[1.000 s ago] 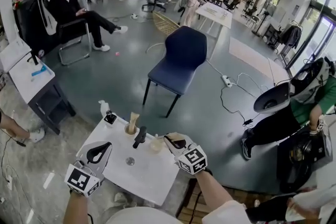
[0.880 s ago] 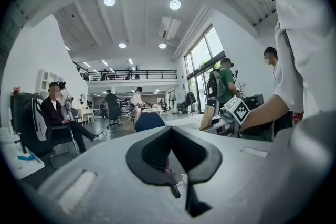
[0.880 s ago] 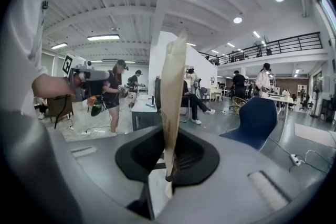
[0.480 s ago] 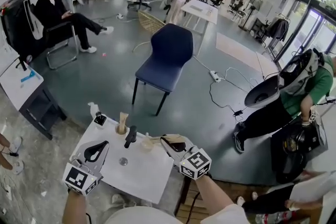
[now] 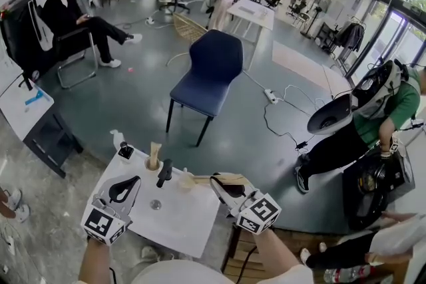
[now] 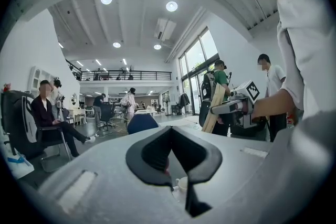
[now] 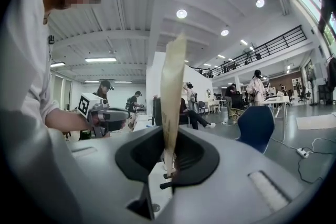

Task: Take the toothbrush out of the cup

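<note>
My right gripper (image 5: 221, 184) is shut on a flat tan toothbrush (image 5: 203, 177), which reaches left from its jaws above the pale cup (image 5: 184, 181) on the white table (image 5: 186, 223). In the right gripper view the toothbrush (image 7: 172, 97) stands upright, pinched at its lower end between the jaws of my right gripper (image 7: 169, 164). My left gripper (image 5: 125, 188) hovers over the table's left side, shut with nothing in it. The left gripper view shows my left gripper (image 6: 170, 168) shut, the white cup (image 6: 181, 185) just below its jaws, and the toothbrush (image 6: 213, 108) at the right.
On the table's far side stand a holder with a tan stick (image 5: 154, 157), a black handle-like thing (image 5: 163, 173), a small dark bottle (image 5: 124, 151) and a white bottle (image 5: 116, 138). A small round disc (image 5: 155, 205) lies mid-table. A blue chair (image 5: 210, 73) stands beyond it.
My right gripper has risen and drawn back to the right with the toothbrush, lifting it away from the cup. The left gripper has stayed shut in much the same place.
</note>
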The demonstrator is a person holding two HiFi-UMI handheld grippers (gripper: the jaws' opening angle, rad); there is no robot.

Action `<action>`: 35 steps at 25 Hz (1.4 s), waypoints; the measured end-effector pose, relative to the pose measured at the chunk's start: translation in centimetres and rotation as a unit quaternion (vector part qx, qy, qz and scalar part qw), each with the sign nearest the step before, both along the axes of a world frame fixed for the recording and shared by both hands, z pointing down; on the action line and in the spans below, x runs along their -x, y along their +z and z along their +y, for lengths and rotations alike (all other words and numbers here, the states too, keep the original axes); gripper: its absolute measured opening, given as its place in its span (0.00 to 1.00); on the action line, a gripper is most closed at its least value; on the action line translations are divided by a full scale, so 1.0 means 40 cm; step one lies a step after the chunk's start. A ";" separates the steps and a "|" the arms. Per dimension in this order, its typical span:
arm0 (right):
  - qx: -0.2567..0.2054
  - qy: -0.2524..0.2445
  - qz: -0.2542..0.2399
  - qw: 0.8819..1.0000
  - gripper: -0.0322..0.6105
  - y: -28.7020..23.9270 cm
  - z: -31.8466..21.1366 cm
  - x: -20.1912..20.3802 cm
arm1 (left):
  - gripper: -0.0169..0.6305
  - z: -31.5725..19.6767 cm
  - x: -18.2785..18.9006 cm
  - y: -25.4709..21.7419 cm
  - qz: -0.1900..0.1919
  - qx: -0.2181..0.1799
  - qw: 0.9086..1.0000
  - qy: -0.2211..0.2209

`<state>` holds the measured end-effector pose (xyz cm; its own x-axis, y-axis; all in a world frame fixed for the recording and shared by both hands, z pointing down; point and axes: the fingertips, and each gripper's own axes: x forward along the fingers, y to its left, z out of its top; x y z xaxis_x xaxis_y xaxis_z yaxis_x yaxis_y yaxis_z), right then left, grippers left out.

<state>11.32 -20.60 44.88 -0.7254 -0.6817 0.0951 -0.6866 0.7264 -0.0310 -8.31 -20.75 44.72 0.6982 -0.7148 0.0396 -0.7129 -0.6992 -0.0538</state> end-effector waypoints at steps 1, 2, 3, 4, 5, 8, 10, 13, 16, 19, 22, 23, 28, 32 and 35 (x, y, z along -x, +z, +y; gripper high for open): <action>-0.002 0.000 -0.001 1.000 0.12 -0.009 0.007 -0.004 | 0.04 0.001 -0.002 0.003 0.000 0.000 1.000 0.001; -0.005 0.000 -0.002 1.000 0.12 -0.018 0.013 -0.006 | 0.04 0.001 -0.004 0.004 0.000 0.001 1.000 0.002; -0.007 0.000 -0.003 1.000 0.12 -0.027 0.018 -0.009 | 0.04 0.000 -0.006 0.004 0.000 0.001 1.000 0.003; -0.009 0.000 -0.005 1.000 0.12 -0.036 0.022 -0.011 | 0.04 -0.001 -0.007 0.005 0.000 0.002 1.000 0.004; -0.011 0.001 -0.008 1.000 0.12 -0.043 0.026 -0.013 | 0.04 -0.002 -0.009 0.006 0.000 0.001 1.000 0.006; -0.018 0.003 -0.012 1.000 0.12 -0.065 0.040 -0.021 | 0.04 -0.002 -0.017 0.001 0.000 0.001 1.000 0.008; -0.021 0.003 -0.014 1.000 0.12 -0.077 0.051 -0.024 | 0.04 -0.001 -0.020 -0.001 0.001 0.000 1.000 0.010; -0.024 0.004 -0.015 1.000 0.12 -0.091 0.065 -0.028 | 0.04 0.000 -0.024 0.004 0.001 0.002 1.000 0.013; -0.027 0.005 -0.013 1.000 0.12 -0.096 0.069 -0.027 | 0.04 -0.003 -0.025 0.002 0.002 0.005 1.000 0.014; -0.027 0.007 -0.011 1.000 0.12 -0.097 0.075 -0.028 | 0.04 -0.002 -0.024 0.015 0.005 0.005 1.000 0.018; -0.028 0.010 -0.010 0.999 0.12 -0.096 0.081 -0.032 | 0.04 0.001 -0.026 0.024 0.011 0.004 1.000 0.023; -0.029 0.011 -0.010 0.999 0.12 -0.096 0.081 -0.033 | 0.04 0.001 -0.027 0.023 0.013 0.004 1.000 0.025; -0.028 0.015 -0.010 0.999 0.12 -0.098 0.079 -0.033 | 0.04 -0.003 -0.029 0.003 0.013 0.007 0.999 0.031; -0.028 0.018 -0.008 0.999 0.12 -0.096 0.083 -0.038 | 0.12 0.003 -0.037 0.005 0.016 0.012 0.999 0.044; -0.027 0.020 -0.008 0.999 0.12 -0.096 0.083 -0.039 | 0.17 0.002 -0.040 0.008 0.016 0.014 0.998 0.051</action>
